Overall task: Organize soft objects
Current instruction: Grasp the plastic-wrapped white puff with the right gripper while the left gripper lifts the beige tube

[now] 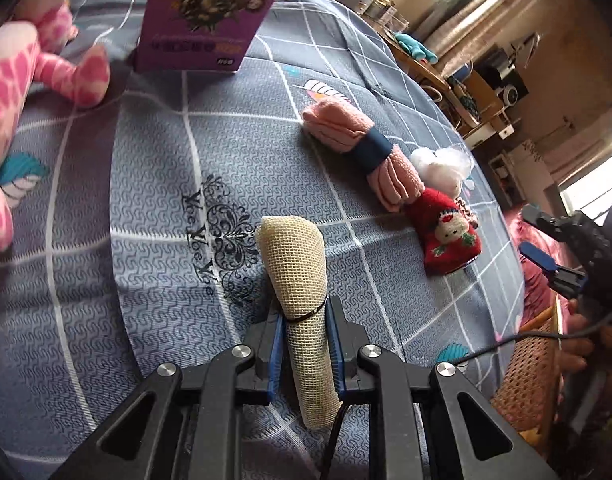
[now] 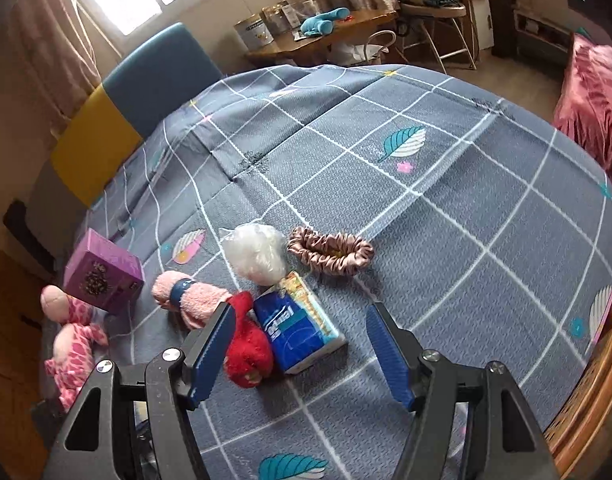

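My left gripper [image 1: 304, 312] is shut on a rolled beige mesh cloth [image 1: 298, 276] tied with a black band, held above the bed cover. Ahead lie a pink rolled towel [image 1: 357, 152] with a blue band, a red Santa sock [image 1: 445, 236] and a white fluffy bag [image 1: 441, 168]. My right gripper [image 2: 302, 344] is open and empty above a blue tissue pack [image 2: 296, 328]. The red sock [image 2: 246, 352], pink towel [image 2: 194, 300], white bag [image 2: 258, 254] and a pink satin scrunchie [image 2: 329, 256] lie around it.
A purple box [image 1: 206, 16] stands at the back, also in the right wrist view [image 2: 102, 272]. A pink giraffe plush [image 1: 22, 92] lies at the left, also seen in the right wrist view [image 2: 70, 344]. The grey checked bed cover [image 2: 445, 220] spreads wide to the right. A wooden desk [image 2: 325, 36] stands beyond.
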`<state>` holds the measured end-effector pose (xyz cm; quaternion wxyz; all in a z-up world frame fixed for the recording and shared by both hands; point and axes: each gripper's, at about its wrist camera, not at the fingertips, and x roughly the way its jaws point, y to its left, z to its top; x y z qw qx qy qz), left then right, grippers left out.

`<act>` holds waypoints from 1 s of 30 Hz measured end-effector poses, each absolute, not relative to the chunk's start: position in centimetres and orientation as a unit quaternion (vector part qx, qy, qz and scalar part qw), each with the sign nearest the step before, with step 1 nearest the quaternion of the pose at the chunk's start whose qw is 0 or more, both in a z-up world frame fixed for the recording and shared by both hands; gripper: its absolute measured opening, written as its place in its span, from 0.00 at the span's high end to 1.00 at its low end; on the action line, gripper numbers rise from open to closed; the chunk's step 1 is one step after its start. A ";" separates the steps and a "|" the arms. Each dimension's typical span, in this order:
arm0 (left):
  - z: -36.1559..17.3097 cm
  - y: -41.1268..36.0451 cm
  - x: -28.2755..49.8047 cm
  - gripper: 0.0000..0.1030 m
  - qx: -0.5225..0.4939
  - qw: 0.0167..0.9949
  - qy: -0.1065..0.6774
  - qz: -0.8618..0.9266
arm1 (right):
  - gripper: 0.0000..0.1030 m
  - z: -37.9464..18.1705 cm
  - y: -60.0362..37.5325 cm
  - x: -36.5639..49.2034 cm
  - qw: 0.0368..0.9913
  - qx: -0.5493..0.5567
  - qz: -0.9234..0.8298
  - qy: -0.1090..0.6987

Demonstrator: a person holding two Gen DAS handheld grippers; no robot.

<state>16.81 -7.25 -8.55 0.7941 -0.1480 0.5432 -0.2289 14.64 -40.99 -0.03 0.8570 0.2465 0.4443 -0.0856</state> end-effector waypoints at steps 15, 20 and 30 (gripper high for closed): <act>-8.8 -6.7 16.5 0.77 -0.172 0.796 0.536 -0.224 | 0.38 -3.1 -38.0 26.9 0.830 0.189 -0.055 0.521; -8.5 -6.5 16.2 0.79 -0.164 0.801 0.532 -0.221 | 0.66 -6.3 -36.6 27.7 0.814 0.131 -0.050 0.564; -6.1 -3.7 14.9 0.82 -0.175 0.824 0.500 -0.202 | 0.66 1.9 -34.8 23.6 0.882 0.113 0.039 0.455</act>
